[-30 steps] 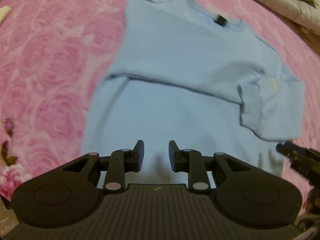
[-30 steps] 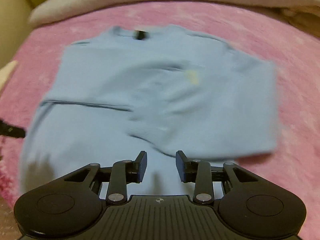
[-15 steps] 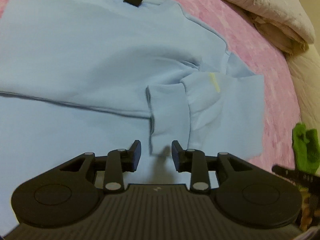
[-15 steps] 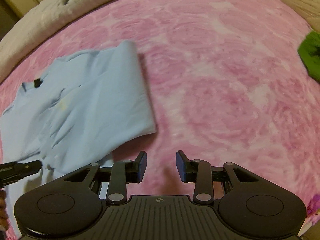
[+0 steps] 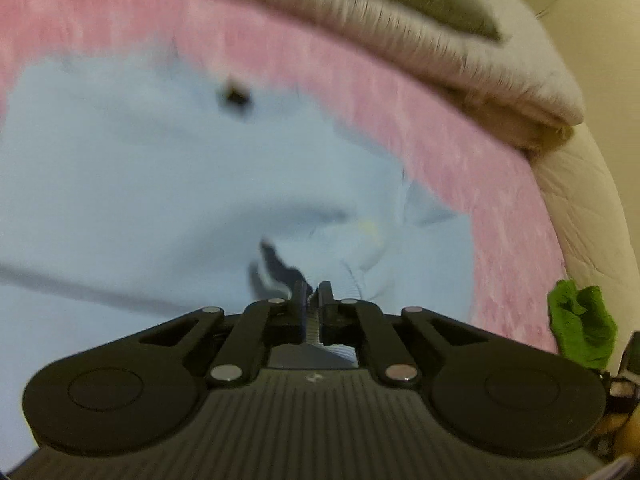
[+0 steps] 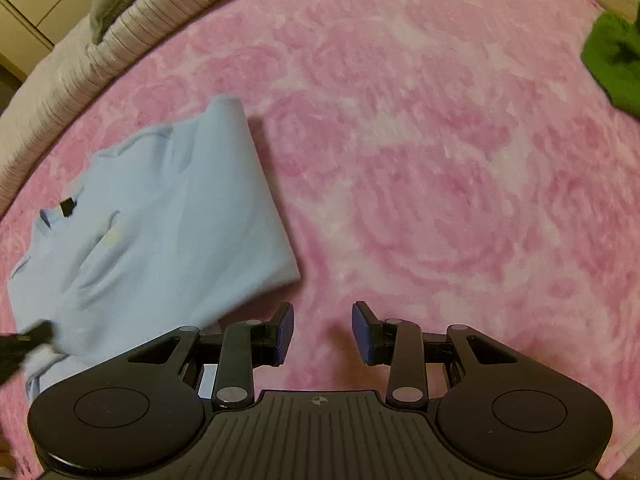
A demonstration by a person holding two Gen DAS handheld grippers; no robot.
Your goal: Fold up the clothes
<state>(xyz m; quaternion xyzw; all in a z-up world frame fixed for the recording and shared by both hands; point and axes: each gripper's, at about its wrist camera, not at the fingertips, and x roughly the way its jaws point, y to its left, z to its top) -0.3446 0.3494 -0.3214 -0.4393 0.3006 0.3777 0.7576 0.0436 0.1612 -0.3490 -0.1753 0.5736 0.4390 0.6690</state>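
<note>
One claw (image 5: 313,294) pinching shirt (image 5: 160,184), other (image 6: 323,332) agape

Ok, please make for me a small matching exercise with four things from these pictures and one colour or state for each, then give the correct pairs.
Things:
1. left gripper
2. right gripper
3. blanket
4. crumpled cloth

Colour or state:
A. green
B. open, holding nothing
C. pink with a rose pattern
D. shut on the light blue sweater

Pairs: 1-D, 2-B, 3-C, 4-A
</note>
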